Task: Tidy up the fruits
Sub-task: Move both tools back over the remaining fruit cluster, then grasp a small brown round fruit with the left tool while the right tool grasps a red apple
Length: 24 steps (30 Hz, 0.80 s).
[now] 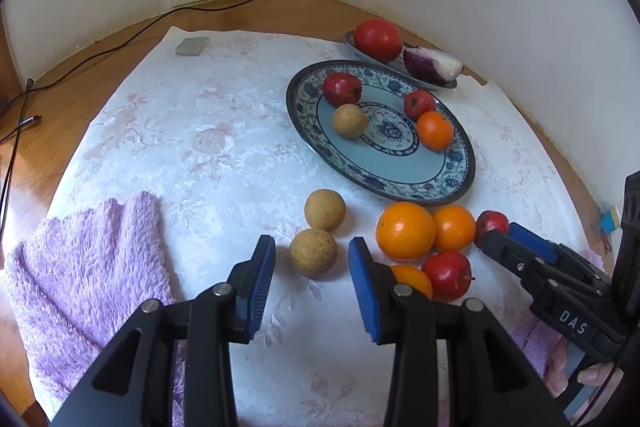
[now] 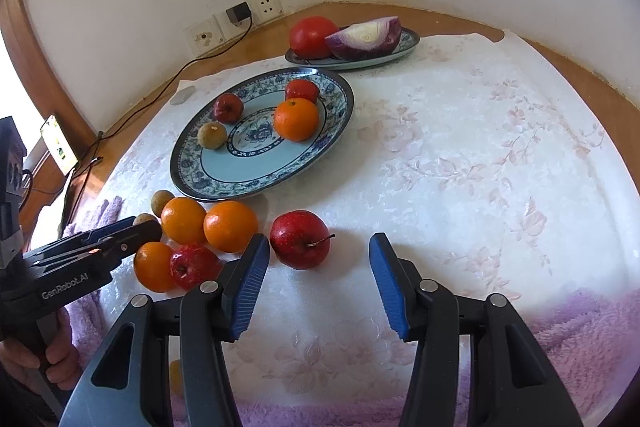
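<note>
left tool (image 1: 312,259) agape, right tool (image 2: 320,259) agape

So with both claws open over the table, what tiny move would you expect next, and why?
Probably the left gripper eases forward and closes on the near brown fruit, which already sits between its open blue fingers. The patterned plate holds one such fruit already, so this one likely joins it.

From my left wrist camera, the large plate (image 1: 384,183) sat at one o'clock, holding four fruits. Behind it stood the small plate (image 1: 352,41). Two longans (image 1: 314,253) lay at twelve; the fruit cluster (image 1: 424,247) at two; the towel (image 1: 88,267) at nine.
</note>
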Each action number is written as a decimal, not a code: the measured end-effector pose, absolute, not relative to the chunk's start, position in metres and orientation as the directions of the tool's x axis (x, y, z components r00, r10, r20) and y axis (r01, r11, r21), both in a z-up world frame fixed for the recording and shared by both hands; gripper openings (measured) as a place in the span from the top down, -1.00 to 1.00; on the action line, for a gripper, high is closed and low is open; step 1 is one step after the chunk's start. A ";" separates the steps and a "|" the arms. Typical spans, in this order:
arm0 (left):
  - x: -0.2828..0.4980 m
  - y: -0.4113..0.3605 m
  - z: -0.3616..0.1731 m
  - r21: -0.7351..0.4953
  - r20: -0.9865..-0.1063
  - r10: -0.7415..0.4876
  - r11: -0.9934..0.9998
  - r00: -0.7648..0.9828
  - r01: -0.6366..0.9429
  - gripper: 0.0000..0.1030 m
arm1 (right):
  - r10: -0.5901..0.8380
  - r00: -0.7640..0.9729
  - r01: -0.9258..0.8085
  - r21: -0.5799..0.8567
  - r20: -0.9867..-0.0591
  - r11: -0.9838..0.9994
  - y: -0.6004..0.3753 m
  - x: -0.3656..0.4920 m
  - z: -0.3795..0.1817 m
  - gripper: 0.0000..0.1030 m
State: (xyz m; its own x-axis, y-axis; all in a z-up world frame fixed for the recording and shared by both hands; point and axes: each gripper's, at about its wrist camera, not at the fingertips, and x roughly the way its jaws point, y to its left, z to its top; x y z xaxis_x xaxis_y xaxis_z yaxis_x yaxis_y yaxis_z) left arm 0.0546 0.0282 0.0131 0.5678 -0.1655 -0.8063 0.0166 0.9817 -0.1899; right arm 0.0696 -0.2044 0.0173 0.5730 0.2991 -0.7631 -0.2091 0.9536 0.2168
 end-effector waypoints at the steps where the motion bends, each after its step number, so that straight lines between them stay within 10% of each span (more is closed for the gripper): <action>1: 0.055 0.028 0.013 -0.187 -0.804 -0.164 0.982 0.571 0.017 0.22 | 0.297 0.576 -0.209 0.213 -0.762 0.954 -0.204 0.070 0.017 -0.04; 24: 0.049 0.029 0.010 -0.171 -0.784 -0.140 0.985 0.605 0.006 0.36 | 0.292 0.575 -0.222 0.197 -0.765 0.955 -0.199 0.070 0.016 0.15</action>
